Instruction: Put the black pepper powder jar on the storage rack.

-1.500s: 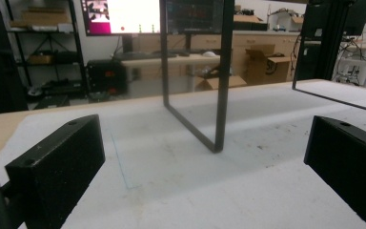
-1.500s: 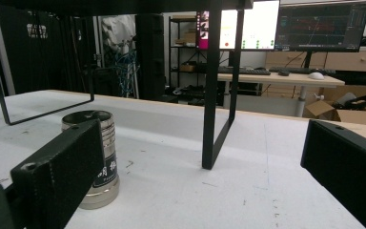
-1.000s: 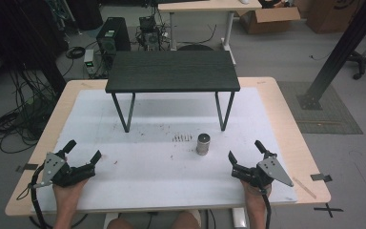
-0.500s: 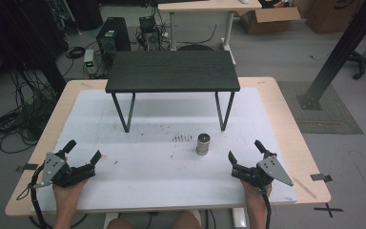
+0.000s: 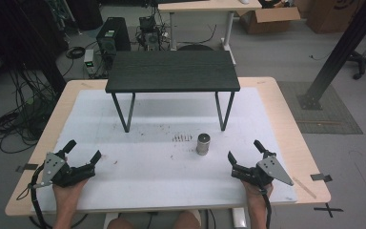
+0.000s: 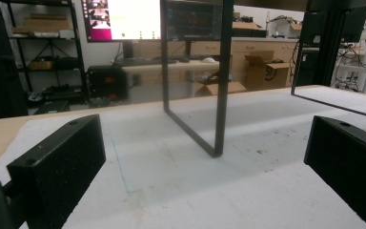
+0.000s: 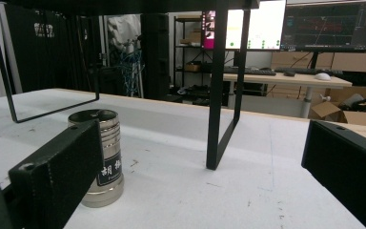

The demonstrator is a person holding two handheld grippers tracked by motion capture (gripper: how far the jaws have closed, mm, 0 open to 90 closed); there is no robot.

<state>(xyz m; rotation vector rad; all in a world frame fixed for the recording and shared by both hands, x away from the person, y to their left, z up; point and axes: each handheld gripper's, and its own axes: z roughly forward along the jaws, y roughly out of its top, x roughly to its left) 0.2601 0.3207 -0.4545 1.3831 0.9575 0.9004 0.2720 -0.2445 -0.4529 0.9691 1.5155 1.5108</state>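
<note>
A small silver metal canister (image 5: 203, 143) with a dark label stands upright on the white mat, just in front of the small black table (image 5: 172, 70). In the right gripper view the canister (image 7: 101, 156) rises partly behind my left-hand jaw. My right gripper (image 5: 249, 152) rests open on the mat at the front right, a hand's width from the canister. At the front left my left gripper (image 5: 83, 150) lies open with nothing between its jaws. The left gripper view looks past its jaws at the table's leg frame (image 6: 219, 81).
The white mat (image 5: 162, 143) covers a wooden tabletop (image 5: 286, 124). The black table's thin legs (image 5: 224, 109) stand on the mat's far half. A line of small dark marks (image 5: 181, 138) lies left of the canister. Desks, monitors and boxes stand beyond the table.
</note>
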